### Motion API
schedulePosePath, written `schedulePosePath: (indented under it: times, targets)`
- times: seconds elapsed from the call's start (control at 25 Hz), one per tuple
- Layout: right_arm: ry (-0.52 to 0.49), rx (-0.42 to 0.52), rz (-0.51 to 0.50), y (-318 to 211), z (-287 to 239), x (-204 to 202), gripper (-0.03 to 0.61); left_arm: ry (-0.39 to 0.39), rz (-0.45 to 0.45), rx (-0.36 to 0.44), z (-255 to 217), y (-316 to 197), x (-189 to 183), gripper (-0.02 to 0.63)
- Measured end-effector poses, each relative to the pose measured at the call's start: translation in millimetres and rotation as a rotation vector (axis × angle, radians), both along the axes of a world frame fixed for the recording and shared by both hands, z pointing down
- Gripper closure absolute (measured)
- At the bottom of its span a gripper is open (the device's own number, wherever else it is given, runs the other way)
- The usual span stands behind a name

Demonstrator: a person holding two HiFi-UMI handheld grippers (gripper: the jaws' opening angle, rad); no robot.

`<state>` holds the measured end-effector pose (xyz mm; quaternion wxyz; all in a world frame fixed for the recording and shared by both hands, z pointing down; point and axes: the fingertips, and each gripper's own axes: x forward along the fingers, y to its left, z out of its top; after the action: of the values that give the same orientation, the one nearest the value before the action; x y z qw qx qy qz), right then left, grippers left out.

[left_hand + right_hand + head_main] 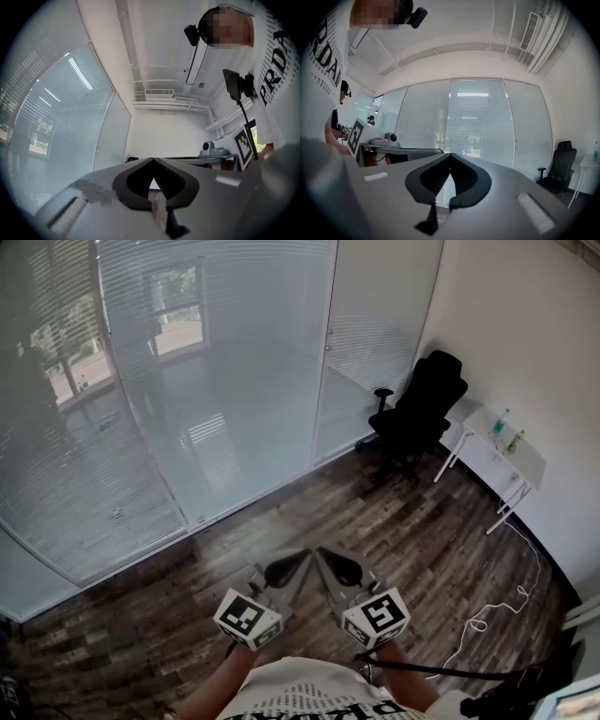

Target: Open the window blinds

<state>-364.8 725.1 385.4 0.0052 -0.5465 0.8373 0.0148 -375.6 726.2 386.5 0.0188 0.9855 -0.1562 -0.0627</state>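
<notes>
Closed white horizontal blinds (216, 381) hang behind the glass wall panels across the far side of the room; they also show as blinds (476, 117) in the right gripper view and blinds (61, 122) in the left gripper view. My left gripper (305, 556) and right gripper (321, 552) are held side by side low in the head view, over the wooden floor and well short of the glass. In each gripper view the jaws meet at the tips, left gripper (152, 159) and right gripper (450, 154), with nothing between them.
A black office chair (422, 413) stands in the far right corner. Beside it is a small white table (525, 465) carrying bottles (500, 423). A white cable (487, 615) trails over the wooden floor (281, 521) at the right.
</notes>
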Motion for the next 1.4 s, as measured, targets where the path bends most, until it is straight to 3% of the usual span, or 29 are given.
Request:
schedulePosePath:
  times: [0.44,0.76,1.4]
  targets:
    - [0.035,0.001,0.045,-23.3,2.3,25.6,0.569,-0.012,0.001,-0.009,6.0,-24.8,22.4,0.62]
    - [0.012,-0.022,0.02,-78.5,5.8,72.0,0.569,-0.01,-0.097,0.001,1.3,-89.1,67.7,0.621]
    - [0.054,0.0,-0.037,-168.1,-9.2,199.8,0.569,-0.017,-0.153,0.046,0.8,-175.2,196.0,0.62]
